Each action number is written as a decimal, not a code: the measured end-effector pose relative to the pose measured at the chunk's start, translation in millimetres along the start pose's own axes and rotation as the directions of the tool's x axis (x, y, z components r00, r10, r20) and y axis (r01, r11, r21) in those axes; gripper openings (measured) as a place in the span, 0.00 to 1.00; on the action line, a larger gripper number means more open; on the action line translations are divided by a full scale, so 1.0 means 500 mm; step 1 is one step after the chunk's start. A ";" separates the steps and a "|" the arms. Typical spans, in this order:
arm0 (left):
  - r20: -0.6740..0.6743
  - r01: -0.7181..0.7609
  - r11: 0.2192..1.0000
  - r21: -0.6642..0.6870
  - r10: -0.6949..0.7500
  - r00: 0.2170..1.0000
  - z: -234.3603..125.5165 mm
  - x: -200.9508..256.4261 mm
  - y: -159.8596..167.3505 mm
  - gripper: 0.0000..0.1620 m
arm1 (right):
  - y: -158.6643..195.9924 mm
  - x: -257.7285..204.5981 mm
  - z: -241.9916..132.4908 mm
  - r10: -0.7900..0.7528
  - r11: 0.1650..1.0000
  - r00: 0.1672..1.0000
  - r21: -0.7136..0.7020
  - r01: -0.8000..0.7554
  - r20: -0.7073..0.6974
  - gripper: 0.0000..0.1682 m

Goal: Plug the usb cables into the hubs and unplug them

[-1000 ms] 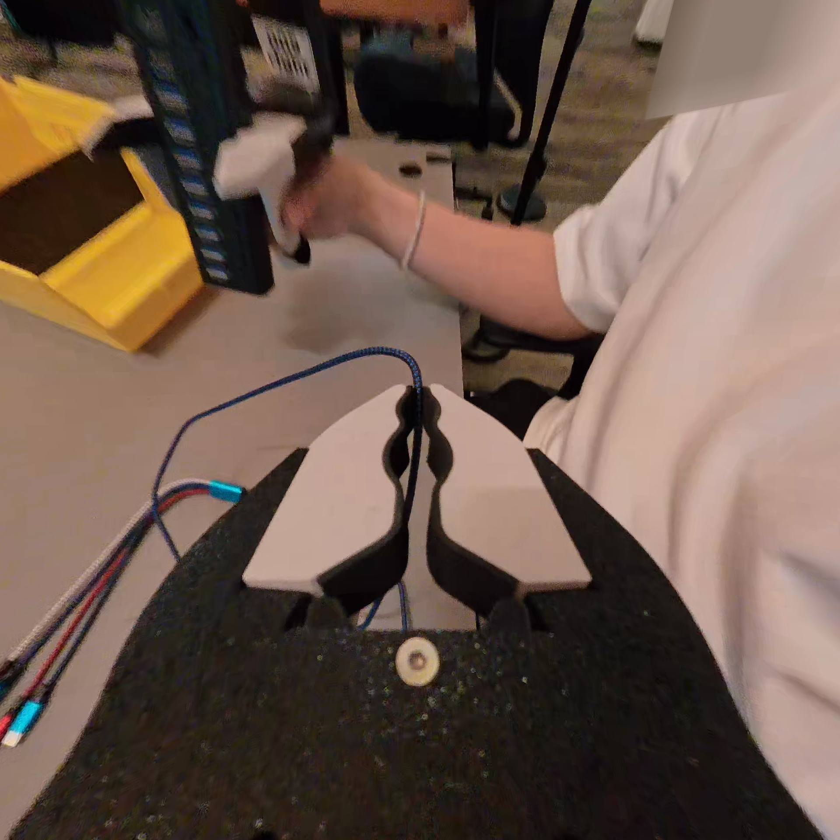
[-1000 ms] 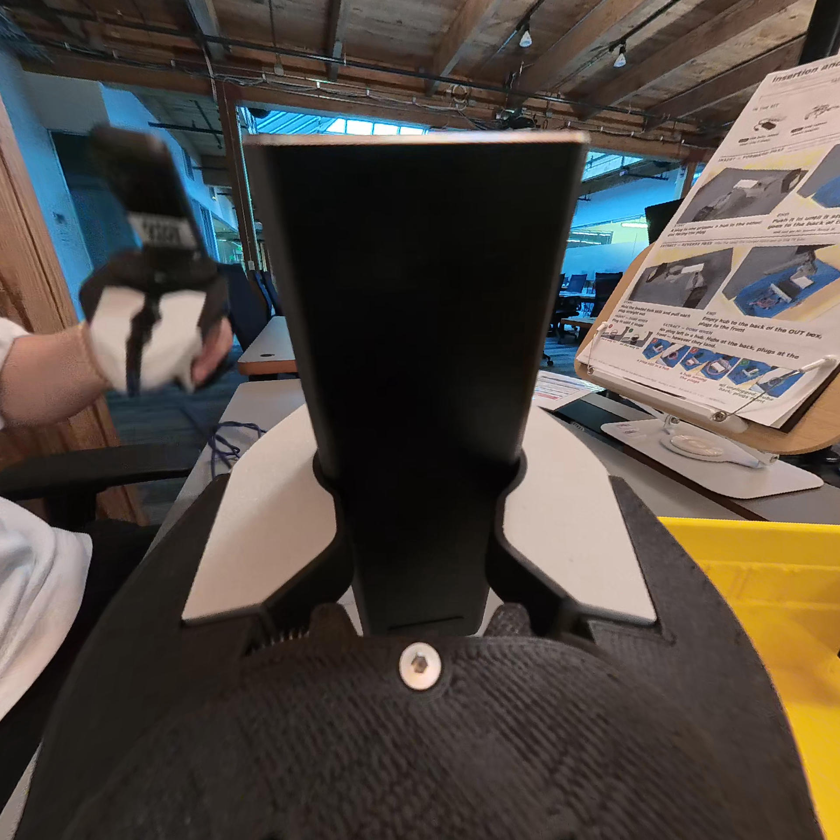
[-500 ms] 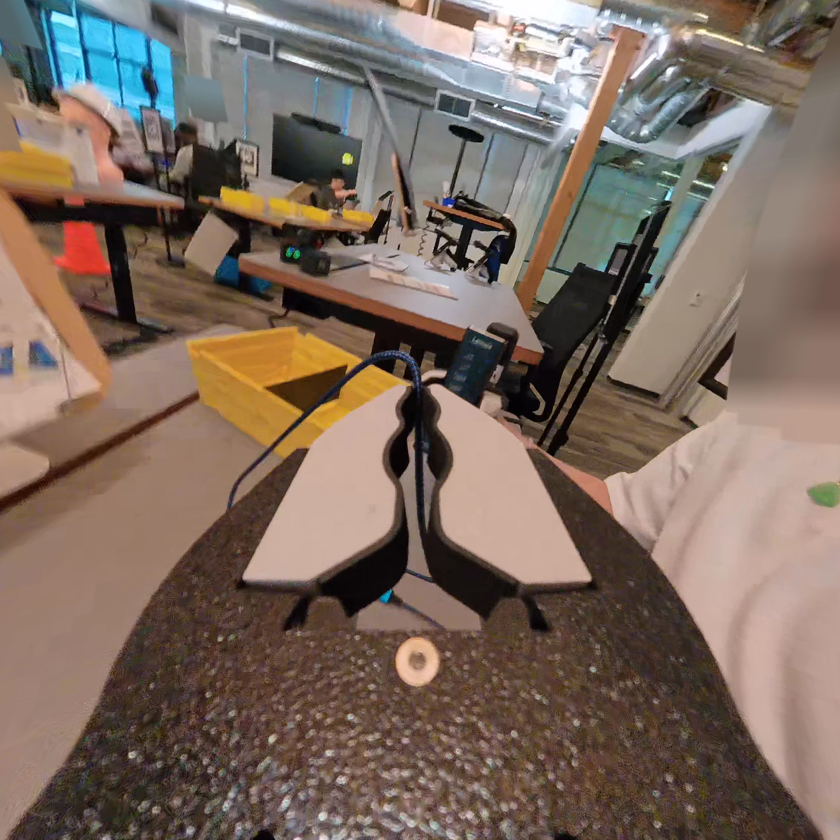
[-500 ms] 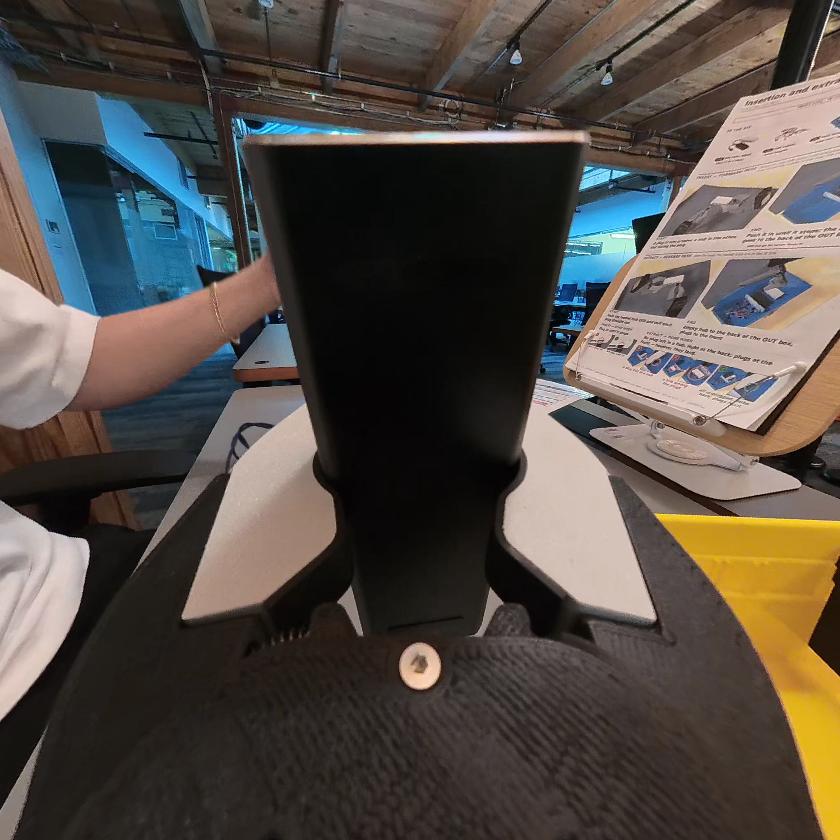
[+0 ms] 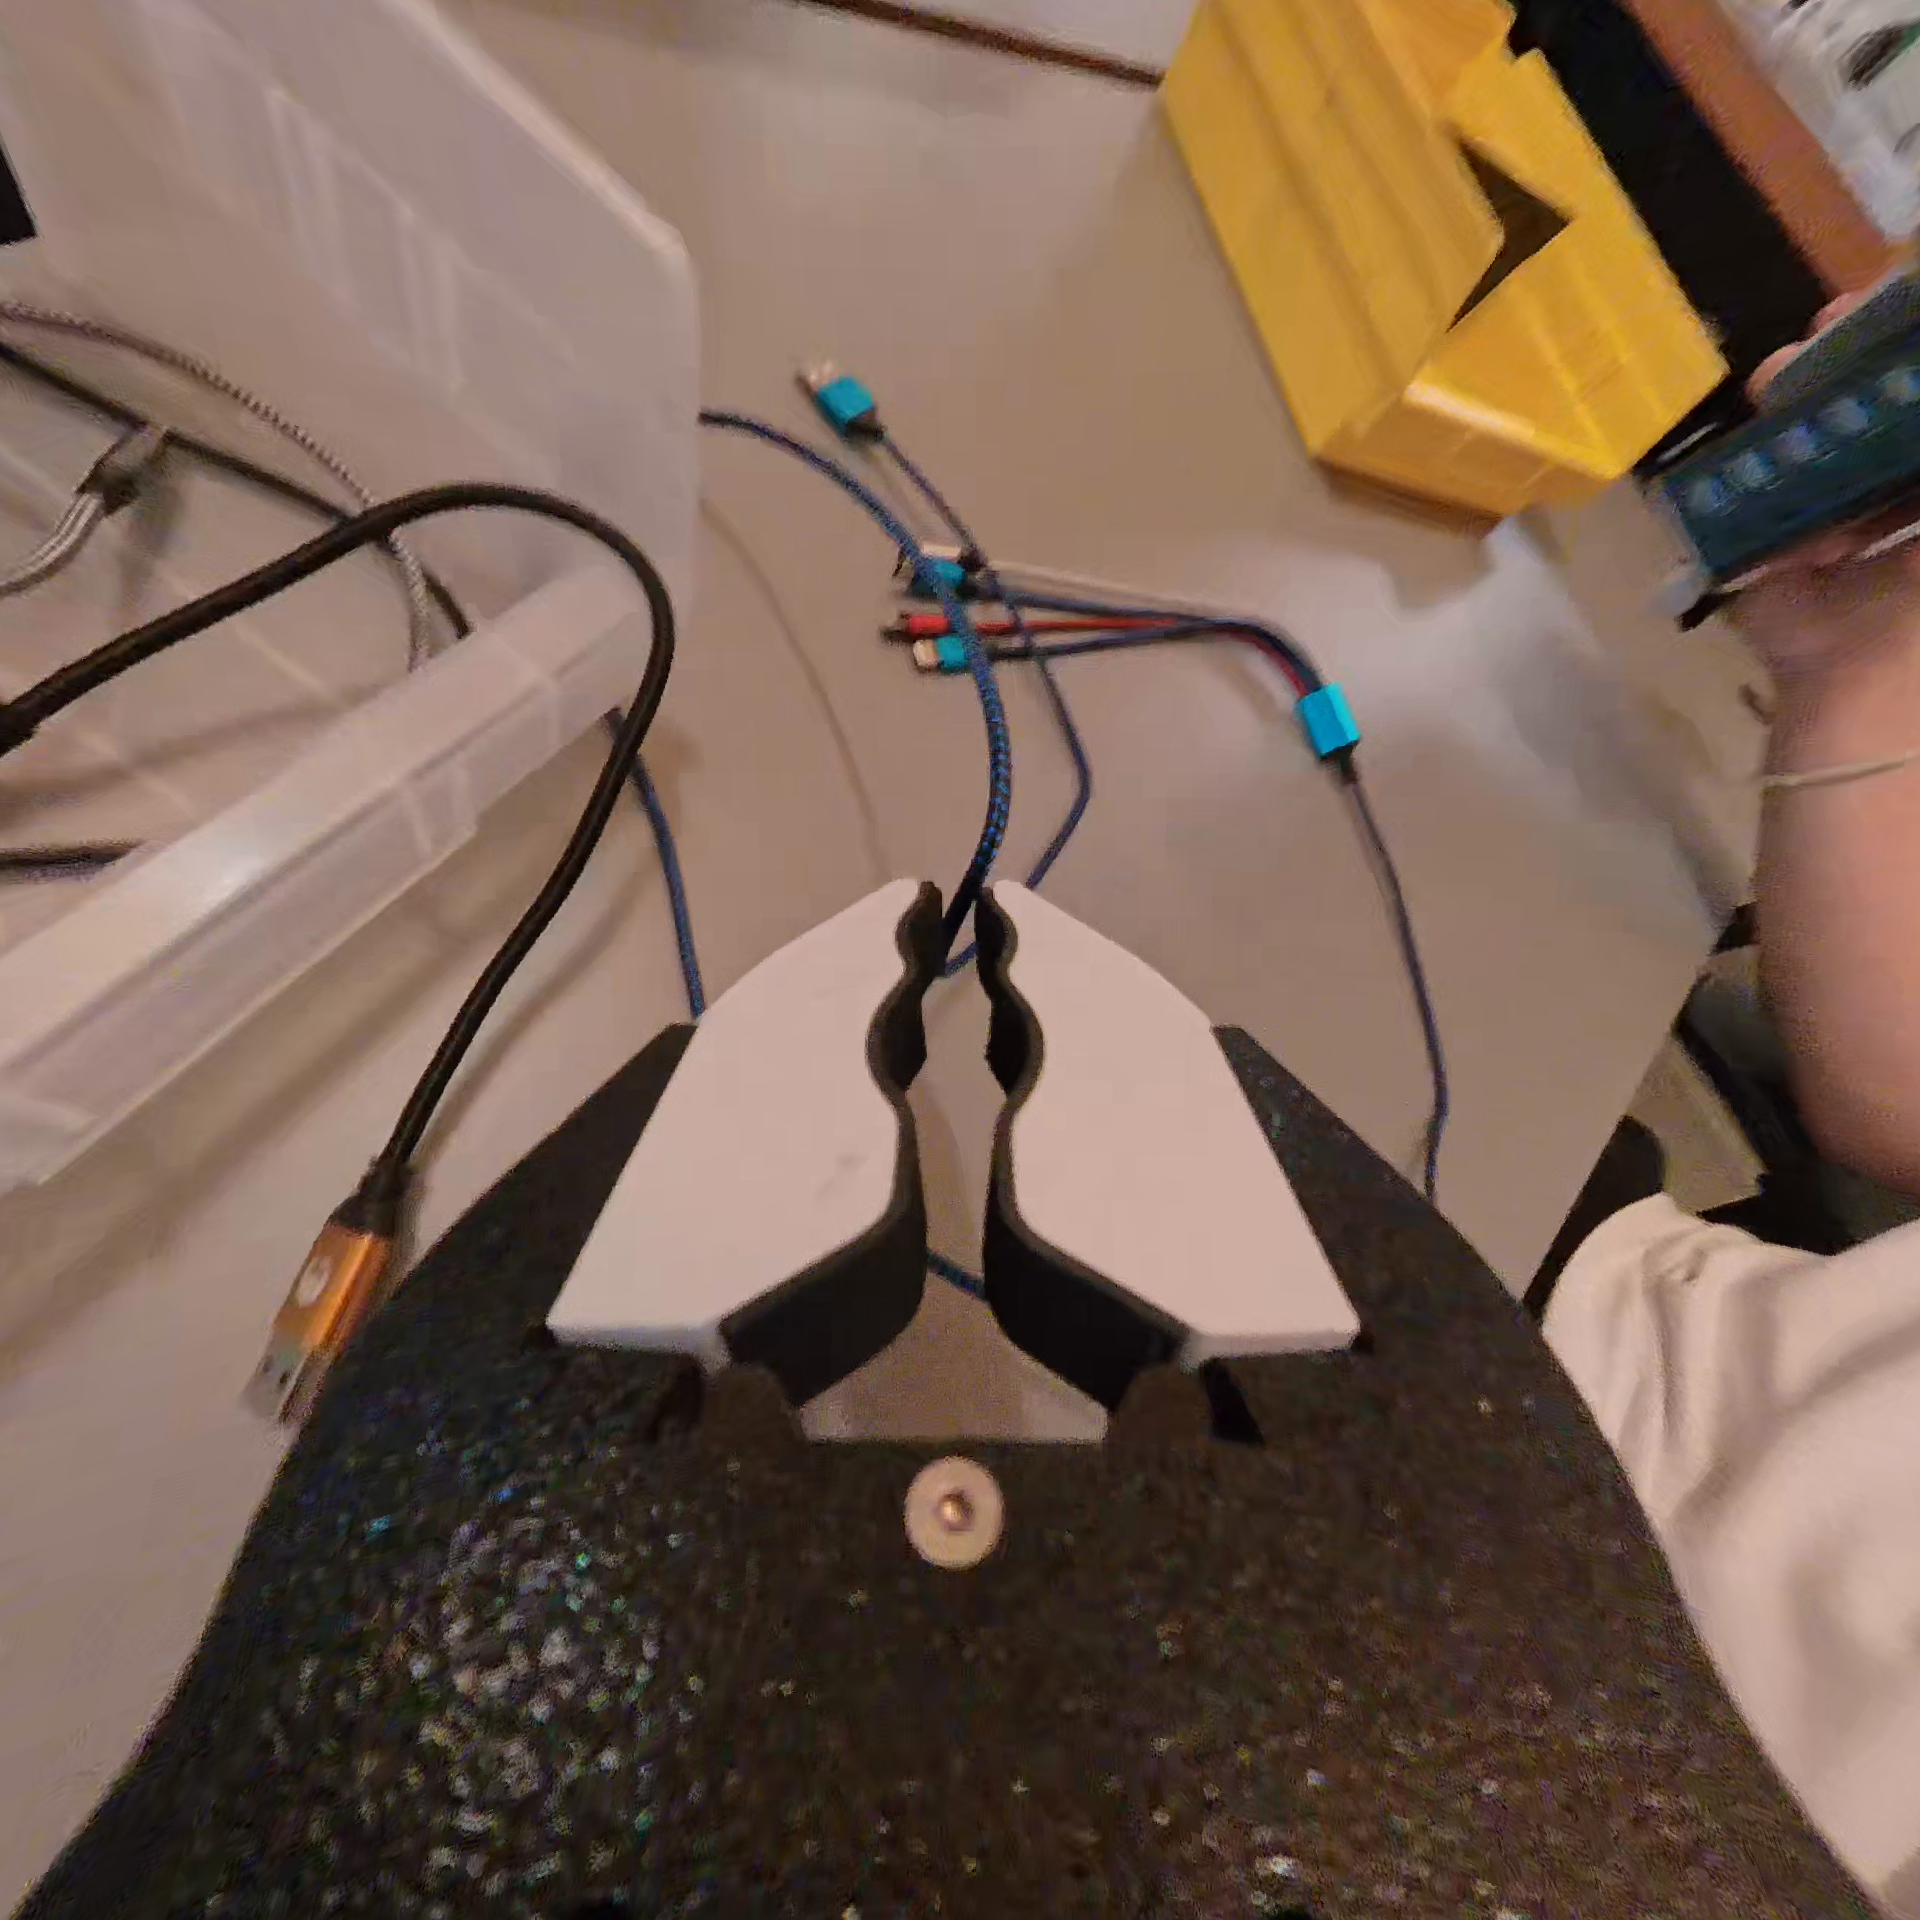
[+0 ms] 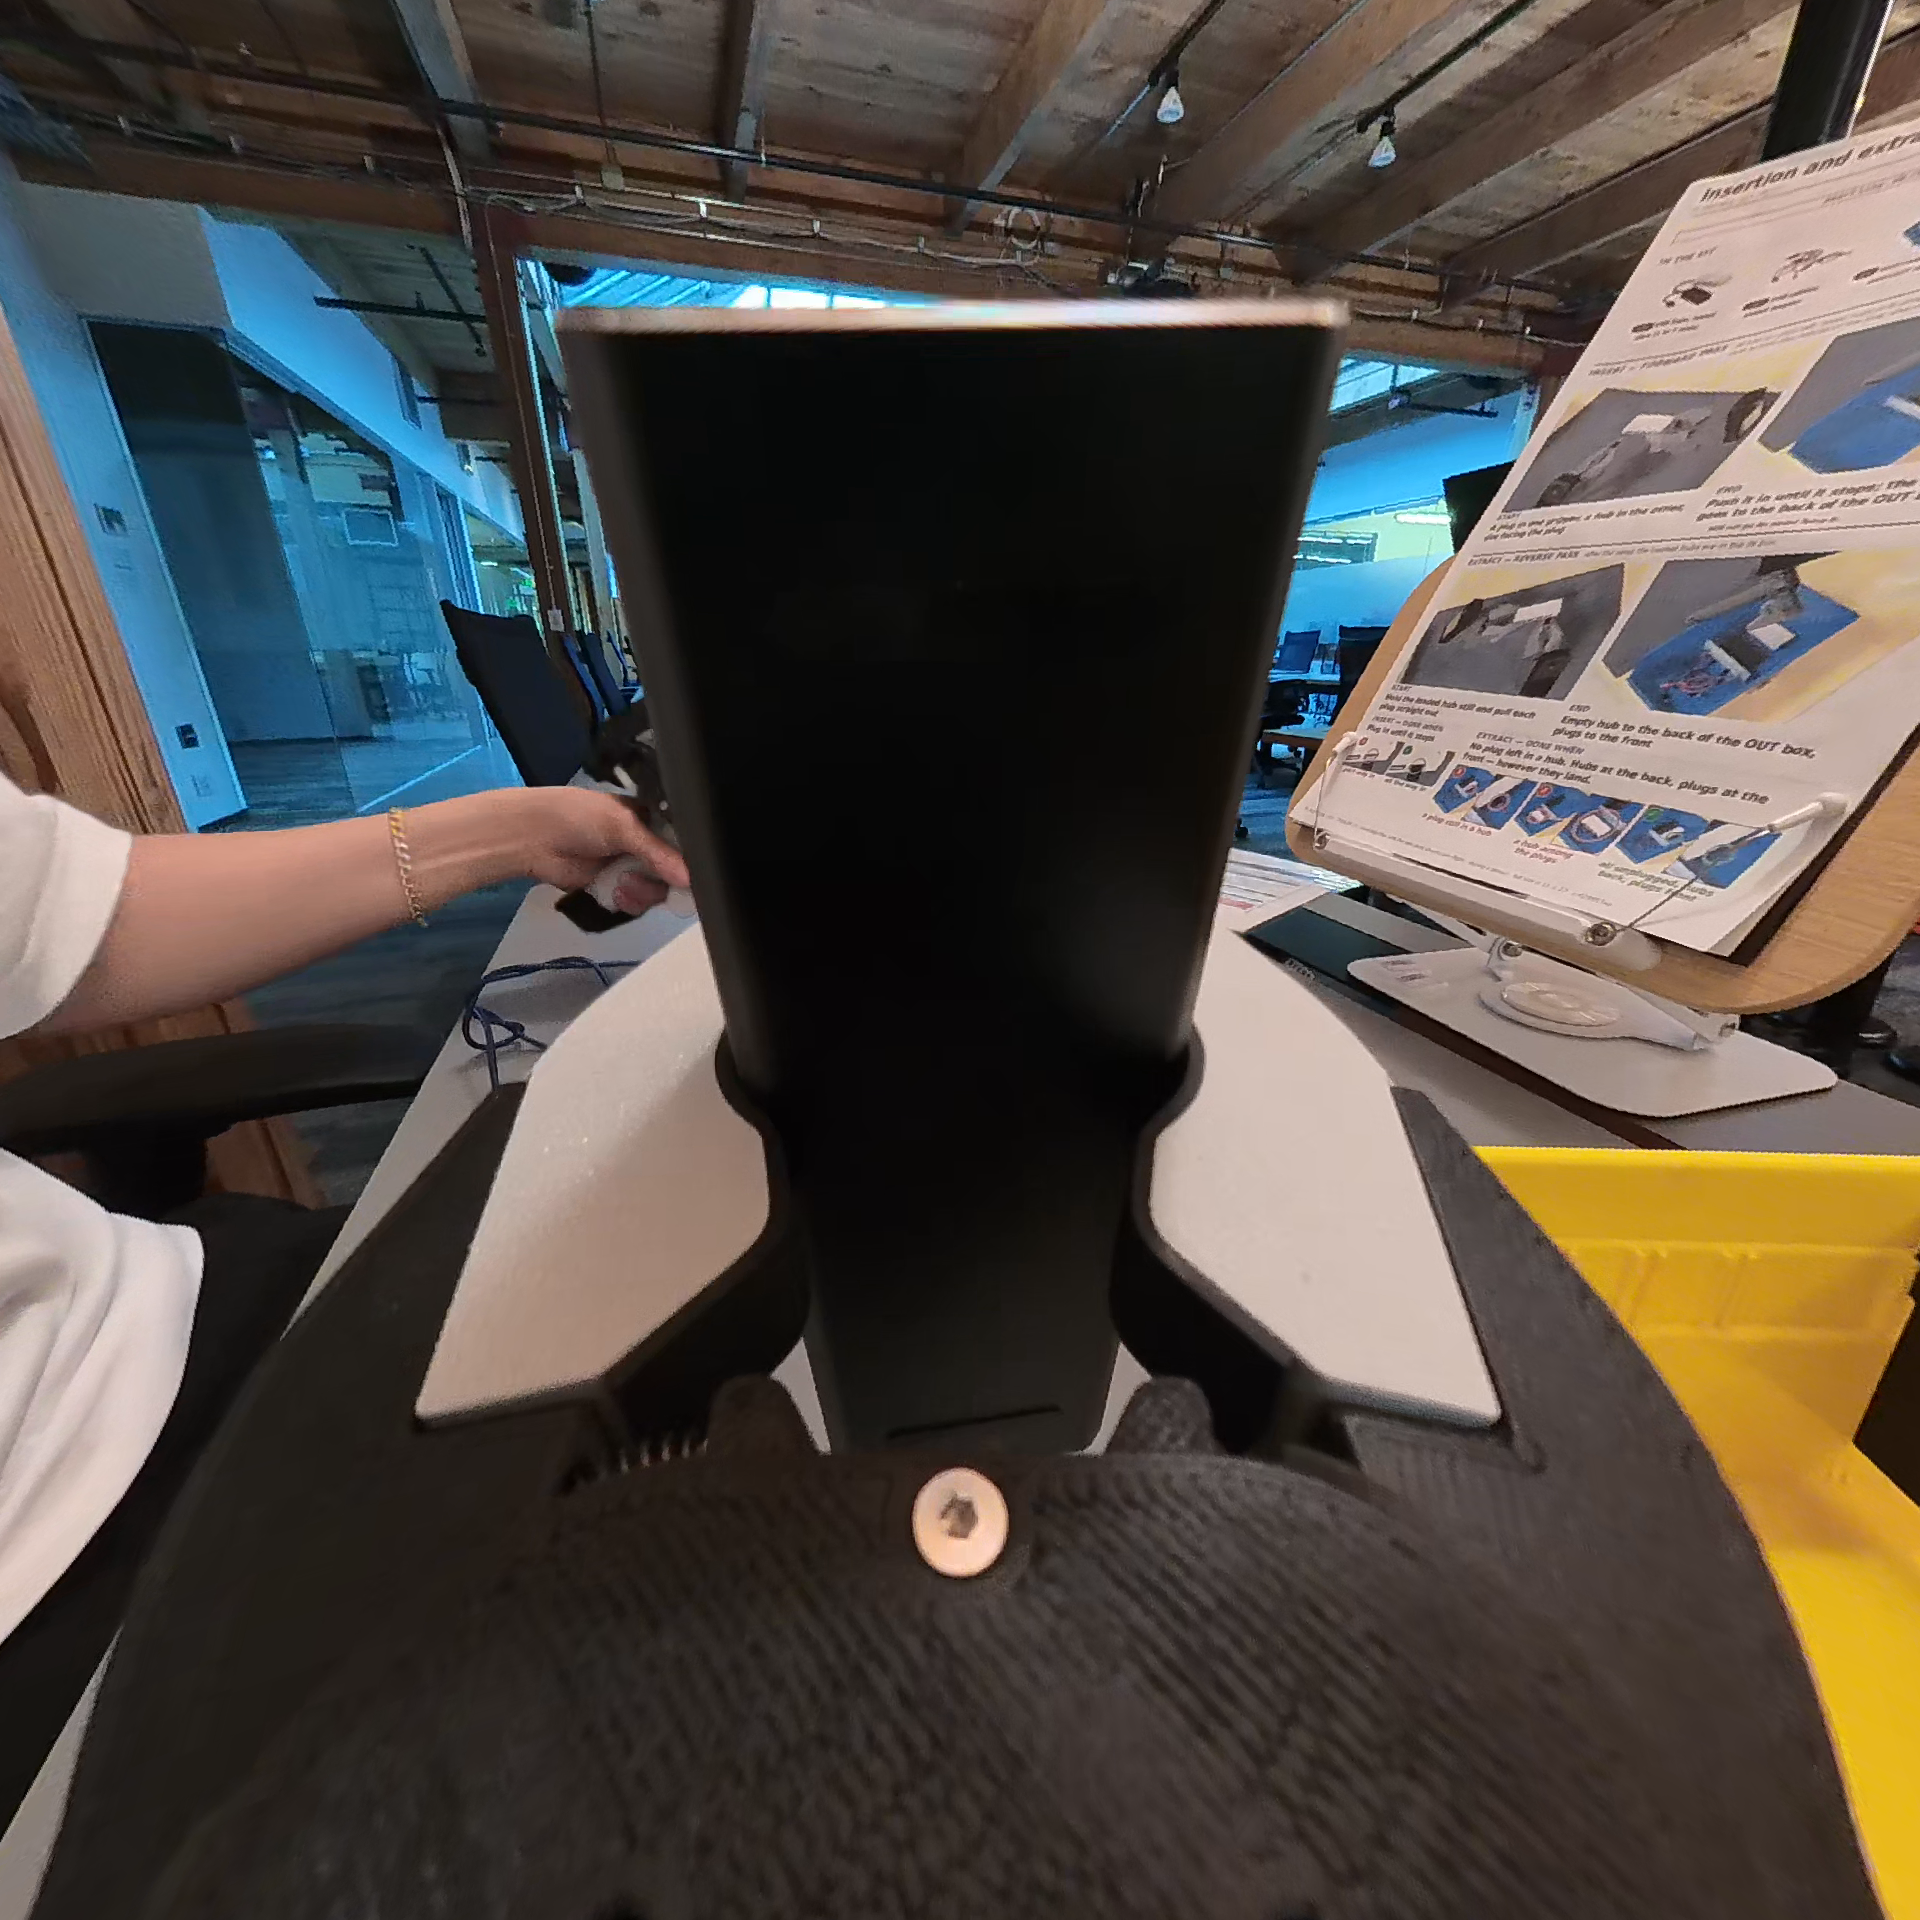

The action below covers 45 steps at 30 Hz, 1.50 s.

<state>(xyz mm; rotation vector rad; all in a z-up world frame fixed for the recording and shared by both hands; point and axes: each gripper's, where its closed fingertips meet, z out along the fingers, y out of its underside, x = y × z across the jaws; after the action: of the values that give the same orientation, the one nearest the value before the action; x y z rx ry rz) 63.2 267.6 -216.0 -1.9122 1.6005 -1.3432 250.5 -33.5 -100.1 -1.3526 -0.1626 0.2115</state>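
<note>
A: What does the left tool [image 5: 956, 914] hold?
B: It pinches a blue braided cable [image 5: 992, 748] at its tips, above the desk [image 5: 1122, 312]. More plugs [image 5: 940, 623] lie there, near a yellow bin [image 5: 1455, 301].
A: And the right tool [image 6: 951, 1049]?
B: It squeezes a black hub [image 6: 956, 727], standing up straight.

From my right claw's camera, the black hub [image 6: 951, 831] hid most of the left claw [image 6: 623, 894]. In the left view, the frame edge cut off the blurred hub and the black cable [image 5: 540, 883].
</note>
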 end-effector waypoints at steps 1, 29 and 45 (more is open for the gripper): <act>0.052 -0.011 0.999 -0.053 0.014 0.999 -0.004 -0.012 0.020 0.06 | 0.002 0.000 0.001 0.000 1.000 1.000 -0.005 0.000 0.000 0.44; 0.496 0.226 0.874 -0.430 0.020 0.868 0.348 -0.023 -0.167 0.31 | 0.010 0.001 0.007 -0.003 1.000 1.000 -0.008 0.003 0.010 0.44; 0.360 -0.118 0.754 -0.646 0.437 0.825 0.398 -0.011 -0.109 0.03 | 0.012 0.023 -0.015 0.034 0.999 0.999 0.027 -0.033 -0.017 0.44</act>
<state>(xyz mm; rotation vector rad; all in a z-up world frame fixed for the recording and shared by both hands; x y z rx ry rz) 255.3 227.4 -281.0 -1.9704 2.0622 -0.1564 263.1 -36.4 -107.7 -1.3305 -0.1224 0.2297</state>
